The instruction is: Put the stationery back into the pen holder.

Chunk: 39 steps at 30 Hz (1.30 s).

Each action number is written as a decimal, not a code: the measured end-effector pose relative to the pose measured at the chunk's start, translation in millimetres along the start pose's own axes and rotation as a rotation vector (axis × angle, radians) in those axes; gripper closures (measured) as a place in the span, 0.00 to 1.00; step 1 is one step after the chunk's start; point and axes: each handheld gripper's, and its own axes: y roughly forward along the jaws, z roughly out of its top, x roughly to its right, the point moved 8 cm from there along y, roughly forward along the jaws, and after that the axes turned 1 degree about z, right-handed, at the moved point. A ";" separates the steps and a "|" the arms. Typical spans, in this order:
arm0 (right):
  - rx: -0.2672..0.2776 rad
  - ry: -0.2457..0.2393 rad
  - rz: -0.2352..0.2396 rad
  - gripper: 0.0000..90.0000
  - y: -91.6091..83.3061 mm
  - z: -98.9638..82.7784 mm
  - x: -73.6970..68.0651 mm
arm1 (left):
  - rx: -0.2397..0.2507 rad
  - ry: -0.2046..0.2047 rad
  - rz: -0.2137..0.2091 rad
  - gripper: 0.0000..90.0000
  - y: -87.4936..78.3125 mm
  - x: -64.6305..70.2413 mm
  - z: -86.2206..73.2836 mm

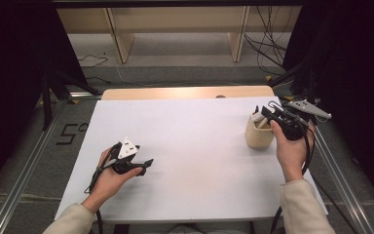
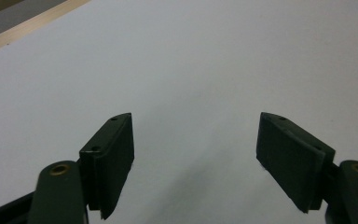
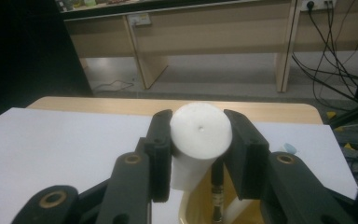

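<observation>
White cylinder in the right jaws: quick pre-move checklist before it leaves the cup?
1. Right gripper shut on white cylinder, both pads pressing: ok.
2. Cylinder's lower end clear of the cup: cannot tell.
3. Thin dark stick in the cup sits close beside the cylinder, may snag: not ok.
4. Left gripper open, nothing between its jaws: ok.
5. White table surface bare for a set-down: ok.

White cylinder (image 3: 200,133), beige cup (image 1: 258,137) (pale wood tone), black fingers (image 3: 161,149)
</observation>
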 end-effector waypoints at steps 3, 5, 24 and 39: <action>-0.003 -0.002 -0.016 0.72 -0.3 -0.8 3.6 | 0.001 0.000 0.000 0.31 0.0 -0.2 0.2; -0.007 -0.001 -0.032 0.72 -0.7 -1.6 6.9 | 0.001 0.000 0.000 0.31 0.0 -0.1 0.2; -0.059 -0.029 -0.102 0.72 2.4 -11.4 18.4 | 0.002 0.001 0.006 0.31 -0.2 -1.2 0.3; -0.132 -0.094 -0.149 0.72 10.6 -22.7 21.7 | 0.007 0.000 0.008 0.31 -0.3 -1.7 0.8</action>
